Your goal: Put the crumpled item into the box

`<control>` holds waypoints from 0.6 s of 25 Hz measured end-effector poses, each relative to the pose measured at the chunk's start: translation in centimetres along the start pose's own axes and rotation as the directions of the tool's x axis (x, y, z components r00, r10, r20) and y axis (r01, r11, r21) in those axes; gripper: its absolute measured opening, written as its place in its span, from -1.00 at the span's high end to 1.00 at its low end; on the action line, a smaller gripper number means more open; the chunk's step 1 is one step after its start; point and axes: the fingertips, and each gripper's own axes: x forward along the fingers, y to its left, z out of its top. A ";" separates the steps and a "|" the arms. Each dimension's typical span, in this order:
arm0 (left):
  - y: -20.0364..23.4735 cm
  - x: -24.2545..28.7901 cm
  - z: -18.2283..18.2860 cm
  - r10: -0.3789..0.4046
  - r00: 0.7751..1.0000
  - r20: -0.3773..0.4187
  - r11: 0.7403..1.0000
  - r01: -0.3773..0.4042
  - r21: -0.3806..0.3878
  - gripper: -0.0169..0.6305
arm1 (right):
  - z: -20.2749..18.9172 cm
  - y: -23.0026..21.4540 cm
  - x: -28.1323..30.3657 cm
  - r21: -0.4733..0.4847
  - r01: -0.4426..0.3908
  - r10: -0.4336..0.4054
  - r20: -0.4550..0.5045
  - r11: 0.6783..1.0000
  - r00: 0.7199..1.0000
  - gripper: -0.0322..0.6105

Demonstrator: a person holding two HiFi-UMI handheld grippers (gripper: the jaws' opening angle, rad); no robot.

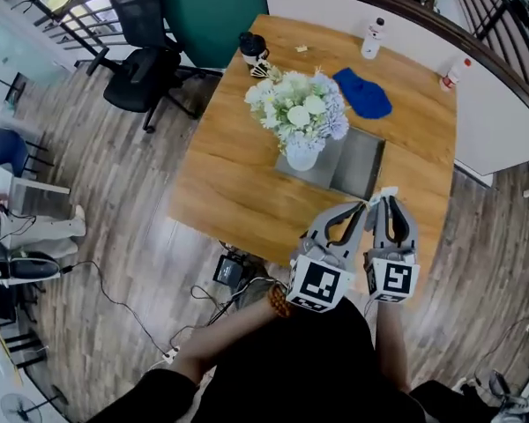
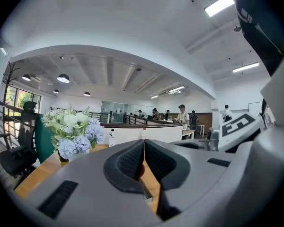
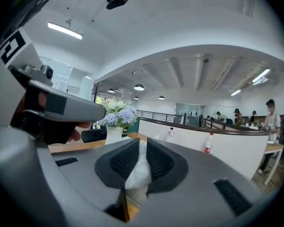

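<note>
A white crumpled item [image 3: 139, 170] is pinched between the pads of my right gripper [image 3: 141, 151], which is shut on it. In the head view that crumpled item [image 1: 380, 196] sticks out at the tip of the right gripper [image 1: 385, 203], above the near right part of the wooden table [image 1: 220, 183]. The grey box [image 1: 360, 164] lies just beyond it, open at the top. My left gripper [image 1: 361, 208] is close beside the right one, its jaws [image 2: 144, 157] shut with nothing between them.
A white vase of pale flowers [image 1: 301, 113] stands at the box's left end. A blue cloth [image 1: 363, 93], two small bottles [image 1: 373, 38] [image 1: 454, 73] and a black cup [image 1: 253, 51] sit further back. Office chairs and floor cables are to the left.
</note>
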 end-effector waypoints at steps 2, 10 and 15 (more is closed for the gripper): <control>-0.2 0.3 -0.4 0.018 1.000 -0.002 1.000 -0.018 -0.018 0.87 | -1.3 0.3 0.0 0.003 -0.026 0.026 -0.040 1.000 0.999 0.73; -0.1 0.4 -1.1 0.065 0.998 -0.002 0.998 -0.065 -0.013 0.87 | -4.1 0.4 0.6 -0.014 -0.112 0.110 -0.109 0.994 0.988 0.73; 1.0 0.0 -0.8 0.103 0.995 0.000 0.995 -0.103 0.003 0.87 | -5.4 0.8 1.5 -0.041 -0.160 0.153 -0.132 0.986 0.979 0.73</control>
